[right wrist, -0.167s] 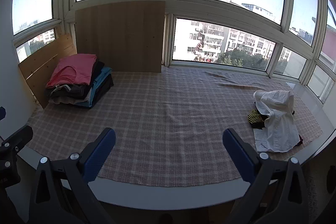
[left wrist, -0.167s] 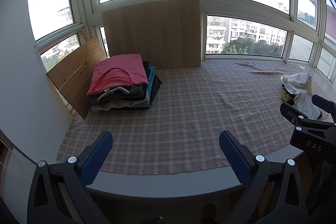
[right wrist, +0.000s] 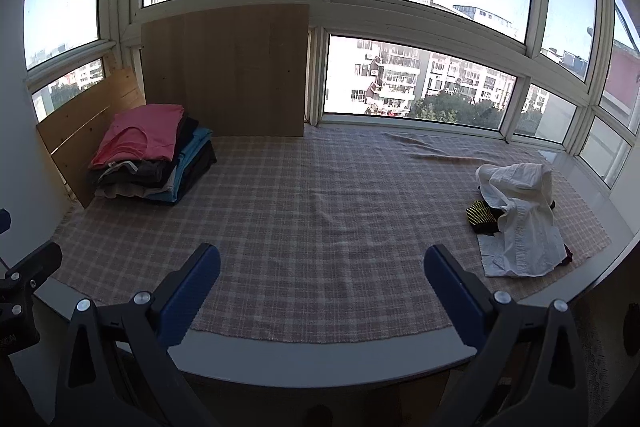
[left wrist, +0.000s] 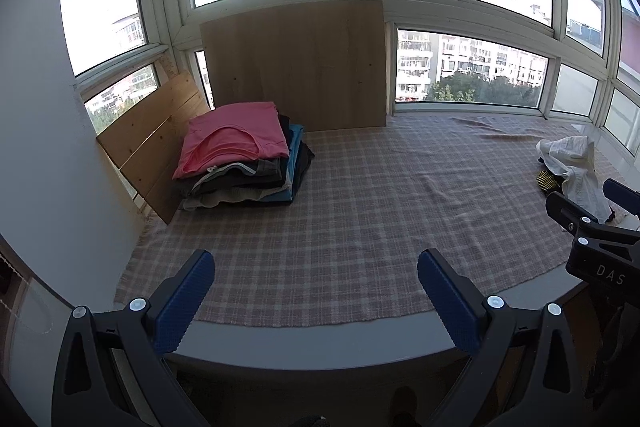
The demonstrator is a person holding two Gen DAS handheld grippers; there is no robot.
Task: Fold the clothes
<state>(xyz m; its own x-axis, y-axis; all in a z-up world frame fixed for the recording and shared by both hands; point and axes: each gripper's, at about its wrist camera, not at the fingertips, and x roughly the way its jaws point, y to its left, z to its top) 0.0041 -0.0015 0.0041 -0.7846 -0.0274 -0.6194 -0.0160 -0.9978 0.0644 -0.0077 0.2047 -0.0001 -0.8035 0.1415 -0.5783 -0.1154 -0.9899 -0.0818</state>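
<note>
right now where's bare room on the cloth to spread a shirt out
The wide middle of the plaid cloth, between the folded stack at far left and the white shirt pile at right, is free. Both those ends are crowded.

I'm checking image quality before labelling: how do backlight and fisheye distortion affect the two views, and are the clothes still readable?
Left wrist view: bright sky washes out the upper panes, window frames bow, yet the folded stack reads clearly; the white shirt is squeezed at the right edge. Right wrist view: same glare and curvature, dark corners, shirt sharp, cloth evenly lit.
</note>
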